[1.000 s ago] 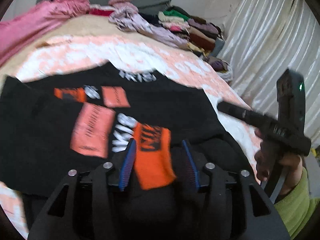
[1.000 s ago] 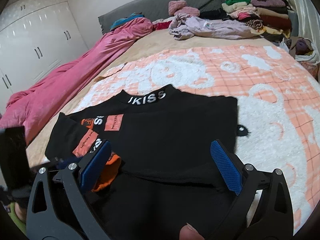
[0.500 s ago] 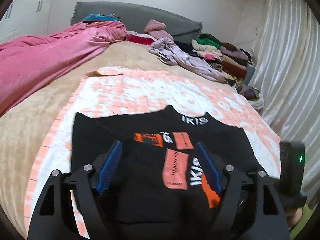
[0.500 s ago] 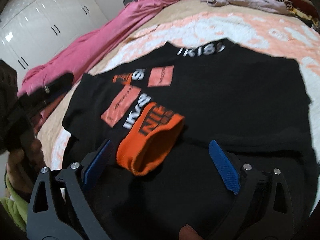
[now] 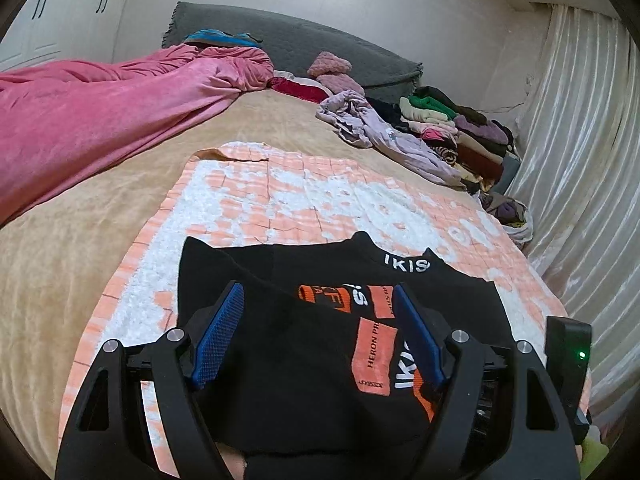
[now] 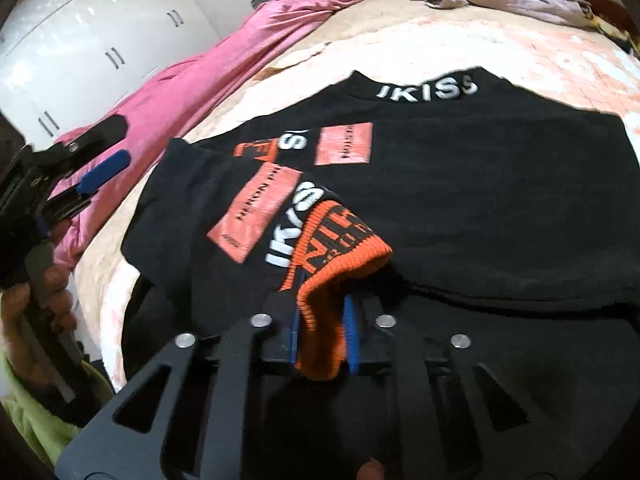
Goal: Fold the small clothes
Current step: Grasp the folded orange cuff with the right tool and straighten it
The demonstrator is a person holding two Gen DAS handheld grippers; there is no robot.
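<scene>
Closing on the orange ribbed cuff (image 6: 336, 264) of the black sweater (image 6: 500, 200), the right gripper (image 6: 322, 340) has its two blue pads pressed against the knit from both sides, so the cuff stands up between them. The sweater is a black garment with white letters at the collar and orange-pink rectangular patches on the sleeve. It lies on the peach and white checked fleece blanket (image 5: 280, 200), which is spread over the beige bed cover (image 5: 100, 208). Its sleeve is folded across the body, and the cuff end is at the near edge, in the right gripper.

The left gripper (image 5: 320, 332) hangs above the left part of the sweater with its jaws wide apart. Its blue pads (image 5: 218, 336) do not press on the cloth and it holds nothing. In the right wrist view the same gripper is seen at the left side, held by a hand (image 6: 48, 300) with a yellow-green sleeve.

Farther on the bed there are a crumpled pink velvet blanket (image 5: 100, 112), a loose lilac garment (image 5: 380, 132) and a pile of folded clothes (image 5: 452, 128) near the white curtain (image 5: 580, 160).
</scene>
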